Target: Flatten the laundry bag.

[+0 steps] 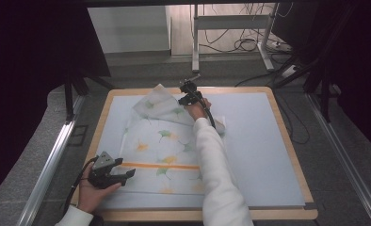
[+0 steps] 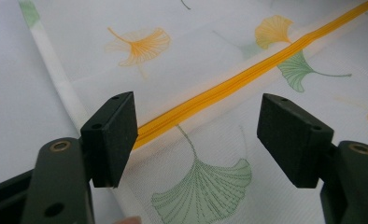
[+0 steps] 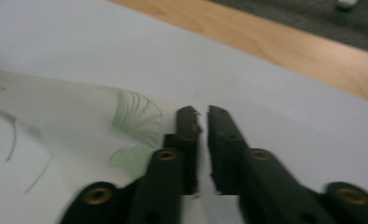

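White mesh bag (image 1: 162, 150) with a yellow zipper (image 2: 229, 86) is lying on the desk (image 1: 268, 141), left gripper (image 1: 112, 173) gaping over its near-left zipper end, likely steadying, right gripper (image 1: 189, 96) narrowly parted, empty, at the far folded corner.

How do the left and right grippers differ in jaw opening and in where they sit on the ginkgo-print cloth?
The left gripper has its jaws wide apart, straddling the orange zipper at the near left edge of the white ginkgo-print cloth. The right gripper has its jaws almost together, a thin gap with nothing between them, beside the cloth's far folded corner. Both have black jaws and are hand-held.
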